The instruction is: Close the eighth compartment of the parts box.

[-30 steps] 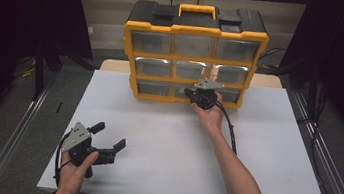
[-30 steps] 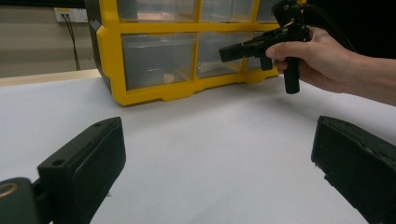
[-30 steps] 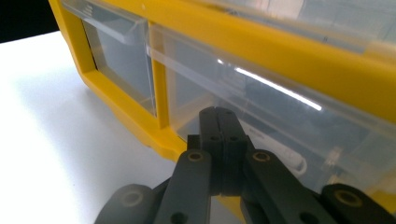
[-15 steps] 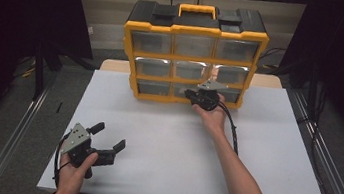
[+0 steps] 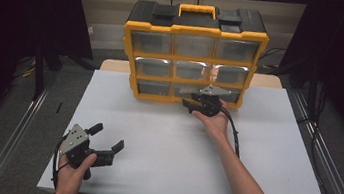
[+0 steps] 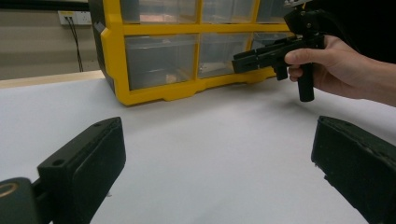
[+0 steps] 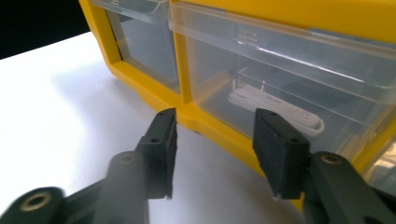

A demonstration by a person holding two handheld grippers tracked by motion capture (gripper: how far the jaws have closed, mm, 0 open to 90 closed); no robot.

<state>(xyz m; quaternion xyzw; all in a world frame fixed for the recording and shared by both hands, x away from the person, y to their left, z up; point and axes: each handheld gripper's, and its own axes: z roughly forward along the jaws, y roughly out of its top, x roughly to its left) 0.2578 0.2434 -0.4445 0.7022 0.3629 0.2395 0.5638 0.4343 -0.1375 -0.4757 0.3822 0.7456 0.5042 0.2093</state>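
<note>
A yellow and black drawer organiser, with a handle on top and three rows of clear plastic drawers, is seen standing upright at the far side of the white worktop. The right tool is held just in front of the bottom row, its tips close to the yellow lower frame below the middle bottom drawer; in the right gripper view its jaws are seen partly open, having just been opening, with nothing between them and no pad pressed on the cabinet. Inside that clear drawer a slim white object can be made out lying flat; what it is cannot be told. The left tool is held low over the near left part of the worktop, well apart from the organiser, its jaws spread wide and empty. In the left gripper view the right hand is seen wrapped around the other tool's grip.
</note>
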